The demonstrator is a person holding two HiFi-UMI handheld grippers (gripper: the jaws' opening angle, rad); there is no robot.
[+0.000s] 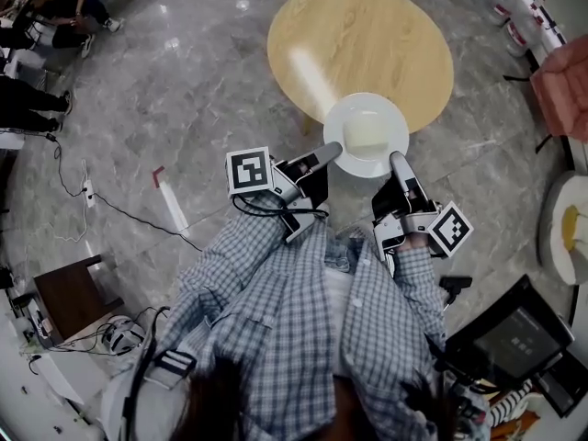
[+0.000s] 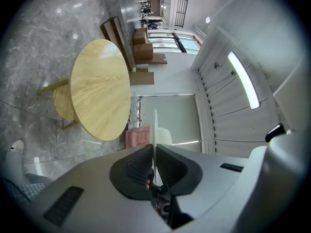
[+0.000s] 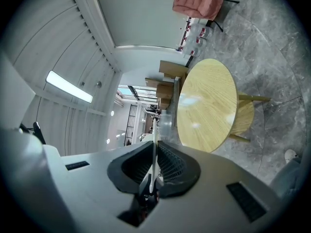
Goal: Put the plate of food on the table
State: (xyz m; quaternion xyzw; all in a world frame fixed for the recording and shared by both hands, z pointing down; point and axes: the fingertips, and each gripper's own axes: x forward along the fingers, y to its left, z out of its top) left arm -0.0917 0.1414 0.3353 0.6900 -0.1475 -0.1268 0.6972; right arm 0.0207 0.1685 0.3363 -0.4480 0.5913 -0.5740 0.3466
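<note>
A white plate [image 1: 367,135] with a pale block of food [image 1: 364,134] on it hangs over the near edge of the round wooden table [image 1: 360,44]. My left gripper [image 1: 333,152] is shut on the plate's left rim, and my right gripper [image 1: 396,161] is shut on its near right rim. In the left gripper view the plate [image 2: 155,135] shows edge-on, pinched between the dark pads [image 2: 136,166]. The right gripper view shows the same thin rim [image 3: 155,144] clamped between its pads [image 3: 170,165], with the table [image 3: 207,103] ahead.
Grey marble floor surrounds the table. A pink armchair [image 1: 563,85] stands at the right, with a white round stand [image 1: 562,230] below it. A cable and power strip [image 1: 88,191] lie on the floor at the left. A dark case [image 1: 513,333] sits at the lower right.
</note>
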